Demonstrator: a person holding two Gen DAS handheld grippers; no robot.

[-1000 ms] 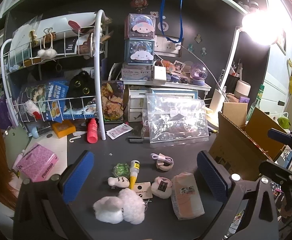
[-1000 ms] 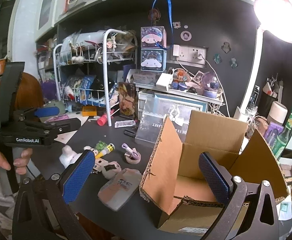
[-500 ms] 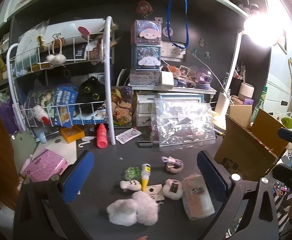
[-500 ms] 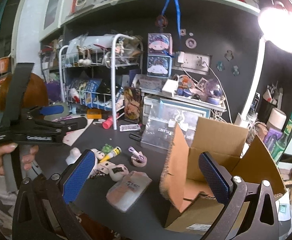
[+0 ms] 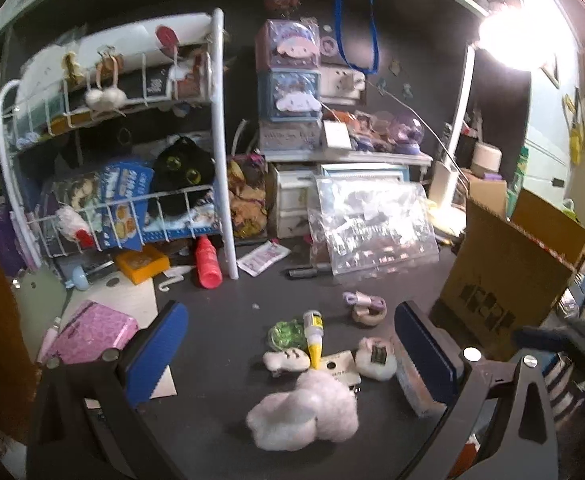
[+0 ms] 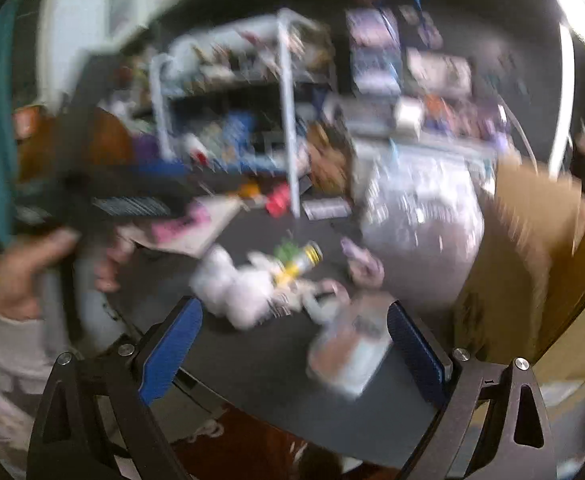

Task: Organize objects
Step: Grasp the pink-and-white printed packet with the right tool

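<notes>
Small items lie on the dark desk: a fluffy white plush, a yellow glue tube, a green blob, two little white plushes, a tape ring and a tissue pack. My left gripper hangs open above them, holding nothing. An open cardboard box stands at the right. The right wrist view is blurred. My right gripper has its jaws closing, still wide; the tissue pack lies low between them near the right finger, untouched. A hand holds the left gripper.
A white wire rack full of goods stands at the back left, with a red bottle at its foot. A pink case lies at the left. A clear bag leans behind the items. A bright lamp glares at the upper right.
My right gripper has swung left and down over the tissue pack, away from the box, and its view has blurred. The left gripper has sunk a little toward the items.
</notes>
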